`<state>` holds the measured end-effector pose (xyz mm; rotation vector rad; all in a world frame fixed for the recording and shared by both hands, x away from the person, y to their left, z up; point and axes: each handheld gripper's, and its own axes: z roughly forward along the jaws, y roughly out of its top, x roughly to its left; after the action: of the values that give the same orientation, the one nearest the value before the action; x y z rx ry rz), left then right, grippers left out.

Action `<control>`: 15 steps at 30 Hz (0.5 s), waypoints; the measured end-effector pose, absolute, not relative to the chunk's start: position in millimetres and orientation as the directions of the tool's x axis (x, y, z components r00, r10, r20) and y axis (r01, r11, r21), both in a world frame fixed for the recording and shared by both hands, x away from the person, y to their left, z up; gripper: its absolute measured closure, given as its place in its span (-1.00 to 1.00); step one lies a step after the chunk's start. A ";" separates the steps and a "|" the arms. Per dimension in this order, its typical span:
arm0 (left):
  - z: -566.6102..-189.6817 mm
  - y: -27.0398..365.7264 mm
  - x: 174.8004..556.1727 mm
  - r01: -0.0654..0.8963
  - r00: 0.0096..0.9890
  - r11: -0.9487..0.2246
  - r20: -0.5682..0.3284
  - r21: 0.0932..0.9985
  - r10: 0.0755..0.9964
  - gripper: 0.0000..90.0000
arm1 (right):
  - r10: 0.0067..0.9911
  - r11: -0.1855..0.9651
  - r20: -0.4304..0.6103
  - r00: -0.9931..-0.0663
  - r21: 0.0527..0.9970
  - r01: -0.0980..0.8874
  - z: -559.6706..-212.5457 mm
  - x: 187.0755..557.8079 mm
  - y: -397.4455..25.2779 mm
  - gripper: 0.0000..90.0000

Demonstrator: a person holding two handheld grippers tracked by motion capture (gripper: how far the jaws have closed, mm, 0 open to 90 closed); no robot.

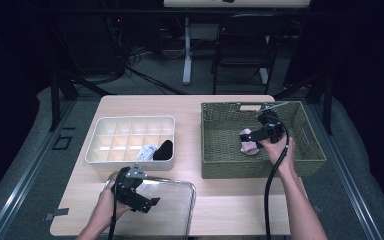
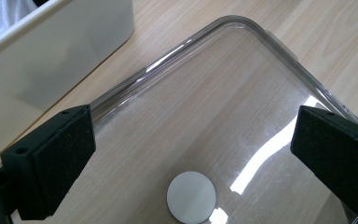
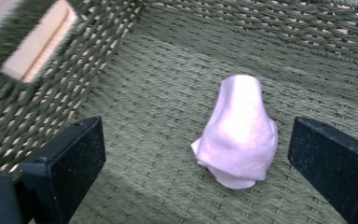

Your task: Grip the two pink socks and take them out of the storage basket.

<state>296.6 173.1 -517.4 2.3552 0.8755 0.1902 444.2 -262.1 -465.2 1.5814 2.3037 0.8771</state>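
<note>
Here the tabletop (image 1: 230, 210) carries, from largest to smallest, a green basket (image 1: 220, 165) at the right of the high view, a white divided box (image 1: 105, 125) at the left, and a clear lid (image 1: 180, 200) lying flat at the lower centre. In the box, a white bundle (image 1: 148, 151) and a black one (image 1: 164, 150) sit in the lower right compartments.

A pink rolled cloth (image 3: 240, 135) lies on the basket floor, in the lower right part of the right gripper view. Its long axis runs from the bottom of that view toward the top, the narrow rounded end pointing up and away, the looser folded end nearest the camera.

The right gripper (image 3: 196, 163) hovers over it, jaws wide open and empty, the cloth nearer the right jaw. The step is probably to grasp it. To do this well, shift slightly toward that jaw to centre the cloth, go down to the weave, then close across the thick middle.

The left gripper (image 2: 193, 158) waits above the lid, jaws wide apart, holding nothing.
</note>
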 end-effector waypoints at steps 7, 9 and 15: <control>-517.1 175.2 297.3 0.546 0.770 -0.593 -0.075 0.592 0.633 -1.00 | 0.917 0.217 0.167 -0.362 0.551 0.806 -472.4 464.0 -261.9 -0.92; -517.0 175.4 297.3 0.545 0.771 -0.593 -0.076 0.593 0.632 -1.00 | 0.918 0.218 0.169 -0.358 0.538 0.814 -474.0 468.9 -260.9 -0.92; -517.0 176.7 297.5 0.547 0.770 -0.594 -0.076 0.590 0.633 -1.00 | 0.928 0.224 0.155 -0.338 0.492 0.841 -479.3 479.3 -259.5 -0.90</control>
<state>297.5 176.7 -517.0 2.3565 0.8776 0.1879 479.3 -259.5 -479.3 1.6959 2.3175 0.7559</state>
